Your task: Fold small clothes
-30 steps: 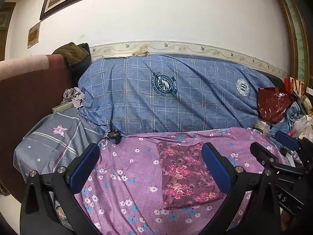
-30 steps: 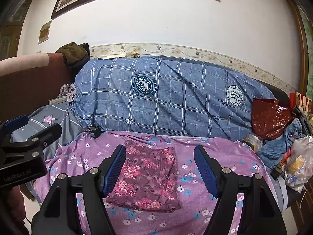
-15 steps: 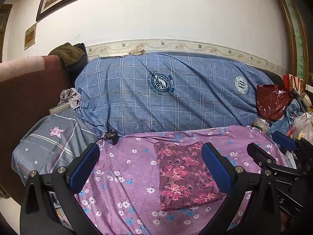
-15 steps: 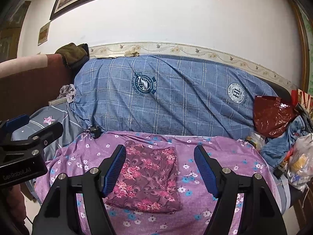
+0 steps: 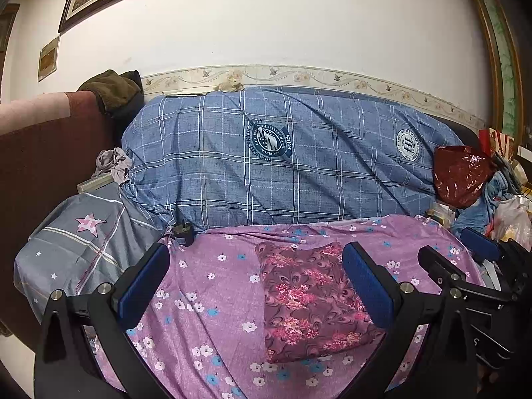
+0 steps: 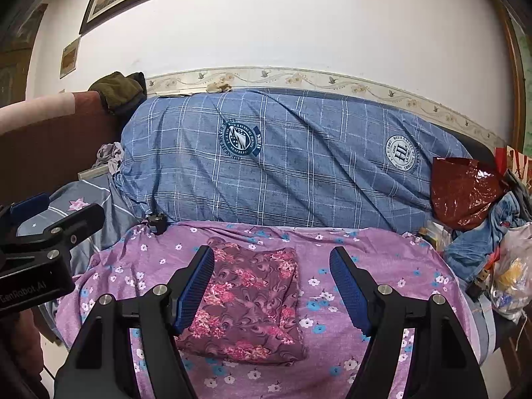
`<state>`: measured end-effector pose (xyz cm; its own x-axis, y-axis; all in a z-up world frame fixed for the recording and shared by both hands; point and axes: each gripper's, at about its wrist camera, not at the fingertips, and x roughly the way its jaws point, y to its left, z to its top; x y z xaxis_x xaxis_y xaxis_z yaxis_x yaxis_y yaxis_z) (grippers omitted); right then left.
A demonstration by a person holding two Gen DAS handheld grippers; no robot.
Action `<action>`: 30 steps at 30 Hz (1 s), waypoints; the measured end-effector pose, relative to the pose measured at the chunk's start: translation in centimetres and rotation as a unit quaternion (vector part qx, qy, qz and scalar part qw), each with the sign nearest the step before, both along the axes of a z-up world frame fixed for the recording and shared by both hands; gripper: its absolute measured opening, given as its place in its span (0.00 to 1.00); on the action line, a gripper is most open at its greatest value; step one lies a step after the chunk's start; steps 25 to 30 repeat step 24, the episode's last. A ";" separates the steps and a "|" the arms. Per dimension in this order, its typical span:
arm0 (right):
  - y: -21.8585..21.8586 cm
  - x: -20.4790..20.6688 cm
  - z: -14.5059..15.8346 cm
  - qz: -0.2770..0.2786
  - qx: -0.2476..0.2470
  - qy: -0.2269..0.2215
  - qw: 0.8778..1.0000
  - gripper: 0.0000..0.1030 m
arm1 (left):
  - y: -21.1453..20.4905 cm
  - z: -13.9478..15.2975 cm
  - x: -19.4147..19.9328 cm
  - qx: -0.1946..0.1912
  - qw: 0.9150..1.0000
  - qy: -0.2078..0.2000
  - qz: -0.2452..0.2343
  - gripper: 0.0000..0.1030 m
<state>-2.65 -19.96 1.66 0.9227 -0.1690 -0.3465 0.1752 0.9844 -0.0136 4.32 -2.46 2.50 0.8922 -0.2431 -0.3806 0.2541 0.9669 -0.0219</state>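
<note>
Both grippers hover above the bed, side by side, aimed at the folded floral garment [image 5: 309, 302]. It lies flat on the purple flowered sheet [image 5: 212, 299], a neat maroon rectangle with pink blossoms. The left gripper [image 5: 256, 282] has its jaws spread wide, empty, nothing touching the blue pads. The right gripper [image 6: 272, 286] is the same story: jaws well apart, gripping nothing, with the garment seen between them below. Behind, a blue checked quilt [image 6: 299, 166] is bundled against the wall.
</note>
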 end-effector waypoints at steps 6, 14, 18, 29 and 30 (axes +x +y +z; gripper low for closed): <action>0.2 -1.4 1.0 -0.007 -0.006 -0.013 1.000 0.72 | 0.3 0.9 -1.3 -0.008 1.000 -0.012 -0.006 1.00; 0.2 -3.4 2.4 -0.022 -0.008 -0.033 0.999 0.72 | 0.7 1.9 -2.6 -0.015 1.000 -0.025 -0.012 1.00; 0.2 -3.4 2.5 -0.021 -0.008 -0.034 0.999 0.72 | 0.7 1.8 -2.6 -0.013 1.000 -0.023 -0.012 1.00; 0.1 -2.1 1.4 -0.015 -0.004 -0.023 1.000 0.72 | 0.2 0.8 -1.0 -0.012 1.000 -0.010 -0.017 1.00; 0.1 -2.1 1.4 -0.015 -0.004 -0.023 1.000 0.72 | 0.2 0.8 -1.0 -0.012 1.000 -0.010 -0.017 1.00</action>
